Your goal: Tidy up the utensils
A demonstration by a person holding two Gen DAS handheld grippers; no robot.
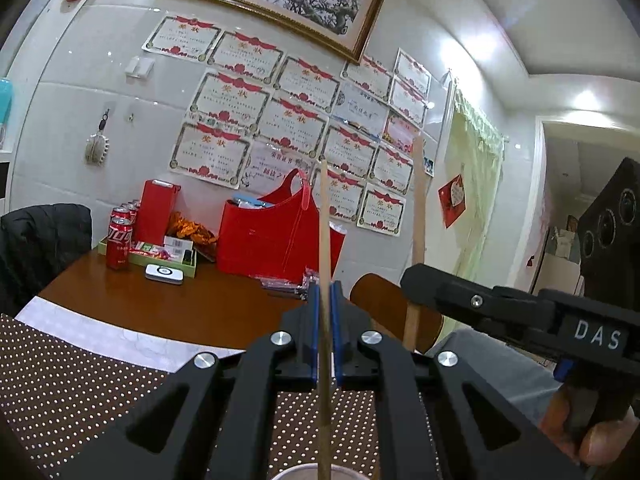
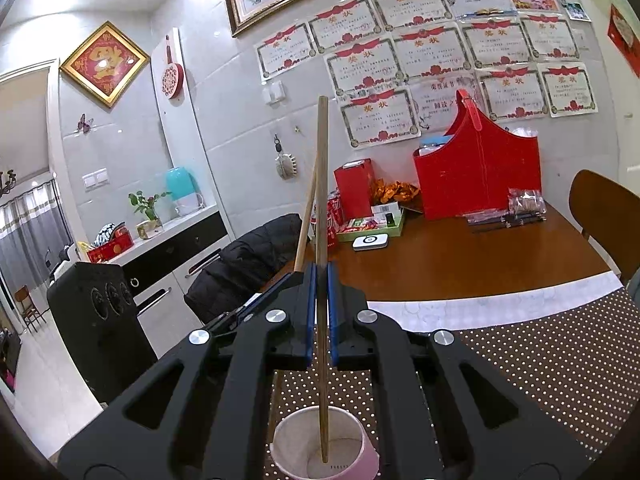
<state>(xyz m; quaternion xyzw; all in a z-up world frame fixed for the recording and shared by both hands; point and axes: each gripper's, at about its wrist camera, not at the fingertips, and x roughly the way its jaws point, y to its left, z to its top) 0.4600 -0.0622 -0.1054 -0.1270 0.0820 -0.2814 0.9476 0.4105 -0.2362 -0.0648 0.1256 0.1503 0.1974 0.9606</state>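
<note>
Wooden chopsticks stood upright in both your tools: the right gripper pinched one chopstick with its tip inside the paper cup, the left gripper clamped another above that cup, so release likely came next.

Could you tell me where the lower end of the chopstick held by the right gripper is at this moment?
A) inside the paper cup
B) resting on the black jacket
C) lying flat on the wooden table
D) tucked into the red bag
A: in the right wrist view the chopstick, held upright in the right gripper, runs down with its tip inside the paper cup on the dotted mat.
</note>
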